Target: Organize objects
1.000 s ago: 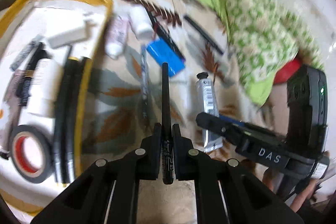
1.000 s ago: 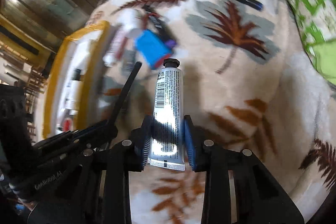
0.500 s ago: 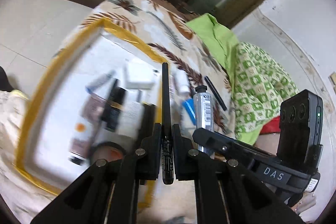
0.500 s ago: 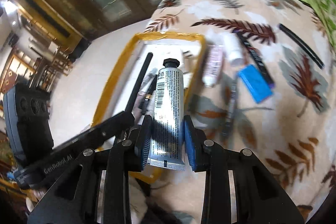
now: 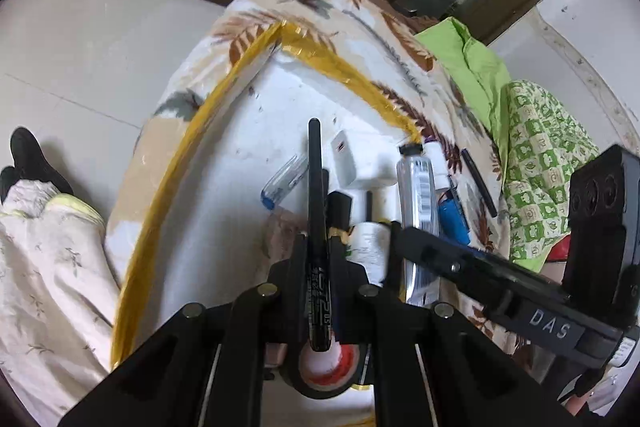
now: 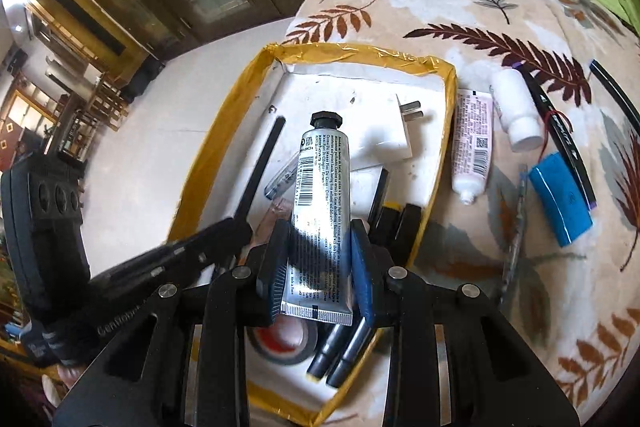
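Observation:
My left gripper (image 5: 318,259) is shut on a black pen (image 5: 316,211) and holds it above the white tray with the yellow taped rim (image 5: 176,163). My right gripper (image 6: 320,259) is shut on a silver tube with a black cap (image 6: 320,195), also above the tray (image 6: 360,53). The tube shows in the left wrist view (image 5: 416,203), and the pen in the right wrist view (image 6: 260,171). In the tray lie a white plug adapter (image 6: 384,131), a roll of black tape (image 6: 280,343), a clear pen (image 5: 282,181) and several dark markers (image 6: 340,351).
On the leaf-patterned blanket (image 6: 460,7) right of the tray lie a pink tube (image 6: 472,143), a white bottle (image 6: 516,111), a blue block (image 6: 560,203), a black marker (image 6: 564,143) and a thin pen (image 6: 514,231). Green cloth (image 5: 532,163) lies beyond. White floor (image 5: 80,67) is left.
Both grippers have swung left from over the blanket to over the tray, carrying the pen and the tube. Both grips are unchanged.

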Tool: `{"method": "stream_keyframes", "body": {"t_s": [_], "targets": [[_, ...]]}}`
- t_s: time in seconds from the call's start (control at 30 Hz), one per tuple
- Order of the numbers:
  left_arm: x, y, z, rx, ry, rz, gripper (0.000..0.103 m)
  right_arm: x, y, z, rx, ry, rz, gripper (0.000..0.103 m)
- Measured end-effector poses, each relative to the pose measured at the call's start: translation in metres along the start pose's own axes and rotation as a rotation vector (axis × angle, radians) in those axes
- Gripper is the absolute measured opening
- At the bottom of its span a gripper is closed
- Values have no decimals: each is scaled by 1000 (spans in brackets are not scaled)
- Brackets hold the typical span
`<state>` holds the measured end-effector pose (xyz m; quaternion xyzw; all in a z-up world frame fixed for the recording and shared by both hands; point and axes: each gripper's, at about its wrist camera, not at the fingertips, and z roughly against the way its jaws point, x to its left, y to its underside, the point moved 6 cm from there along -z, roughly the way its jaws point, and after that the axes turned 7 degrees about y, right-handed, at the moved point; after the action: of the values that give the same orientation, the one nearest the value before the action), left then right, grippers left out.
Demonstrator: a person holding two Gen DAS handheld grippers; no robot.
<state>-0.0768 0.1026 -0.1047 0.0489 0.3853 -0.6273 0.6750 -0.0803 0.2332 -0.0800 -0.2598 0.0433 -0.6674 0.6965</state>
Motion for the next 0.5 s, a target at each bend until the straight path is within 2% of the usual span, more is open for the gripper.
{"method": "stream_keyframes", "body": {"t_s": [0.23, 0.4, 0.5], "targets": [[9, 5, -9, 24, 13, 16, 8, -5, -3, -24, 23, 46, -13, 30], [12, 5, -14, 41, 19, 25, 8, -2, -8, -28, 0, 82, 7, 30], [13, 5, -14, 40, 25, 30, 8, -1, -11, -30, 4, 75, -4, 30]]}}
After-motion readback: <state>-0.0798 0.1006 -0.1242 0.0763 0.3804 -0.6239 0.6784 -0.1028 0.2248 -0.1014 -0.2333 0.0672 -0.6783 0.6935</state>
